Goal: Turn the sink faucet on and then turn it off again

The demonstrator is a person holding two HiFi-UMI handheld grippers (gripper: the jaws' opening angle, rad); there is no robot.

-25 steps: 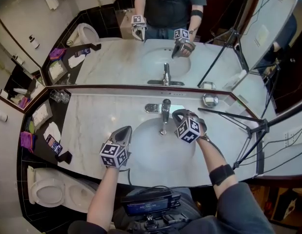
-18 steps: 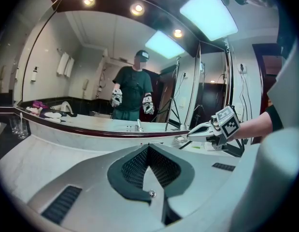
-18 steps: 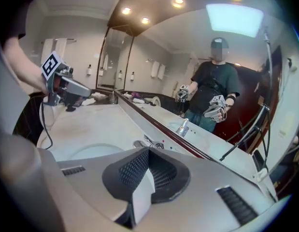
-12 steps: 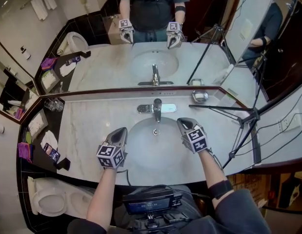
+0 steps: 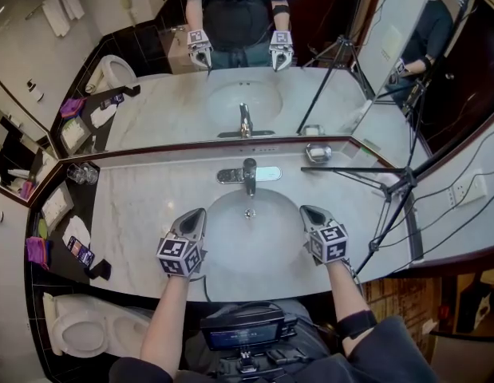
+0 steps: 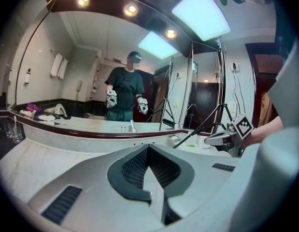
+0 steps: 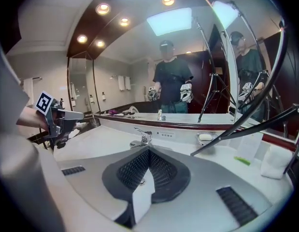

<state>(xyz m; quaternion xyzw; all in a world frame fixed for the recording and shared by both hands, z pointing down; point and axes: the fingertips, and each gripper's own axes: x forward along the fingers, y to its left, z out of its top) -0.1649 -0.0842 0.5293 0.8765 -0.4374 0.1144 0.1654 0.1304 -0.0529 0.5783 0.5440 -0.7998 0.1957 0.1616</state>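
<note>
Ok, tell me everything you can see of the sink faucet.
The faucet is shiny chrome, with a single lever on top, a short spout reaching out over the white oval basin, and an oblong base plate. It stands upright on the pale marble counter, just in front of the mirror, which reflects it. No water stream shows, and nothing touches it.

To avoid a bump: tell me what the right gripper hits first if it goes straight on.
Likely the far wall of the basin, just under the faucet: the right gripper tilts down toward it. Depth is unclear; it might reach the faucet itself.
</note>
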